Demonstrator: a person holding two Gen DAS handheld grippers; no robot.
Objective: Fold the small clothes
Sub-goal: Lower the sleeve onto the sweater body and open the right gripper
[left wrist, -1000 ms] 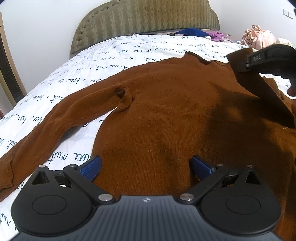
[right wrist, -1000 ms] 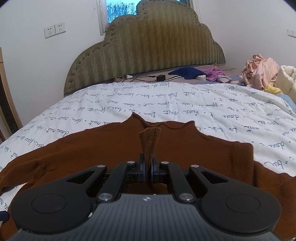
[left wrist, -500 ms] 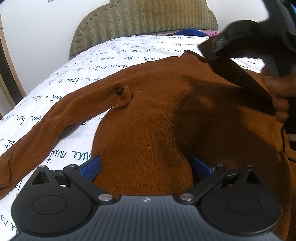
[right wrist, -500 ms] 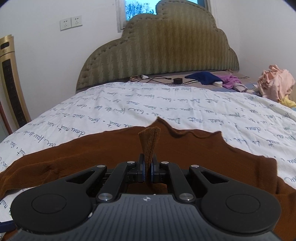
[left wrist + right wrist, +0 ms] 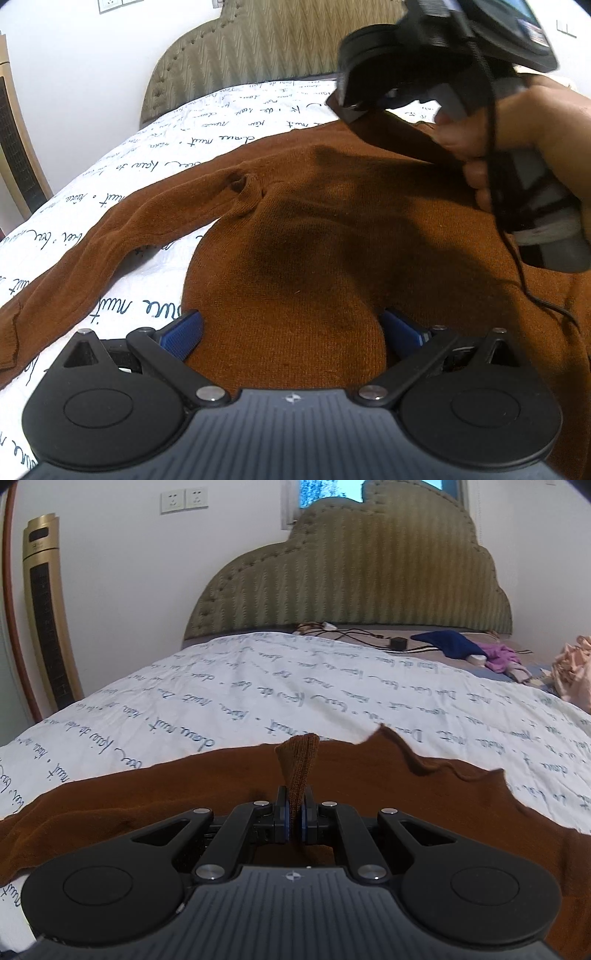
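A brown knit sweater [image 5: 314,229] lies spread on the bed, its left sleeve [image 5: 110,240] stretched out to the left. My left gripper [image 5: 291,332] is open, its blue pads on either side of the sweater's lower body, low over the cloth. My right gripper [image 5: 294,818] is shut on the sweater's right sleeve end [image 5: 299,760], which sticks up between its pads. In the left wrist view the right gripper [image 5: 424,62] is held by a hand above the sweater's upper right, with the sleeve trailing down from it.
The bed has a white sheet with blue script [image 5: 295,694] and a green padded headboard [image 5: 369,583]. Blue and purple clothes [image 5: 465,650], cables and a pink pile [image 5: 572,672] lie at the far right. A gold tower fan [image 5: 48,609] stands left.
My right gripper has carried the sleeve end leftward and higher across the sweater's body. The left gripper has stayed open in place.
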